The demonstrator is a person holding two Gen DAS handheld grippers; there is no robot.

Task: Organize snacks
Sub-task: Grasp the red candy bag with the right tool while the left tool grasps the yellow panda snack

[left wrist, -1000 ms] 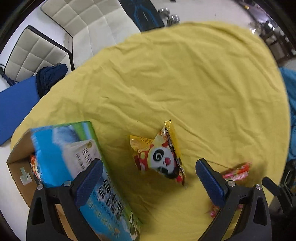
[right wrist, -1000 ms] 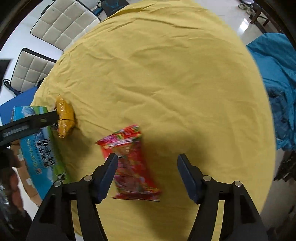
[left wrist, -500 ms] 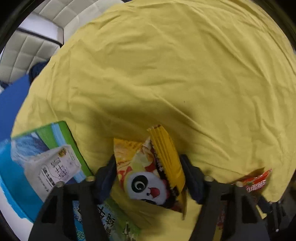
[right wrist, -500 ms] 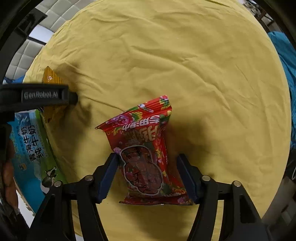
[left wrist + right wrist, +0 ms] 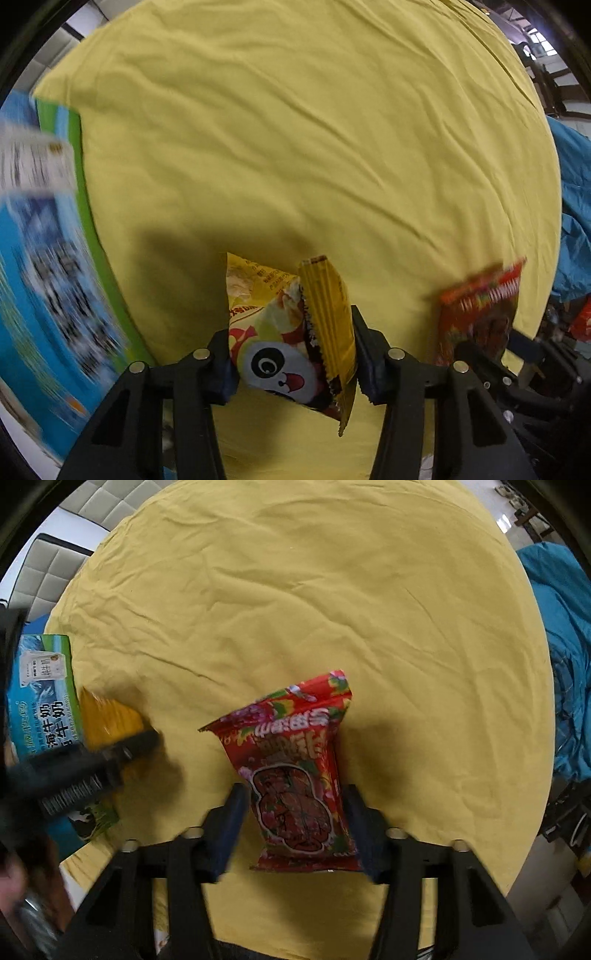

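A yellow snack packet with a panda face [image 5: 273, 354] sits pinched between the pads of my left gripper [image 5: 291, 332], which is shut on it just above the yellow tablecloth [image 5: 295, 147]. In the right wrist view that packet [image 5: 107, 716] shows beside a left finger [image 5: 125, 749]. A red snack packet [image 5: 291, 746] lies on the cloth between the pads of my right gripper [image 5: 295, 797]. Those jaws are opening: the right pad touches the packet's edge, and a thin gap shows at the left pad. The red packet [image 5: 480, 306] also appears blurred at the right in the left wrist view.
A blue and green milk carton box [image 5: 44, 258] stands at the table's left edge, close to the left gripper; it also shows in the right wrist view [image 5: 44, 686]. Padded white chairs [image 5: 62, 568] stand beyond the table. A blue cloth [image 5: 561, 664] hangs at the right.
My left gripper came down over the panda packet and closed on it. My right gripper sank around the red packet, which now sits deeper between its fingers.
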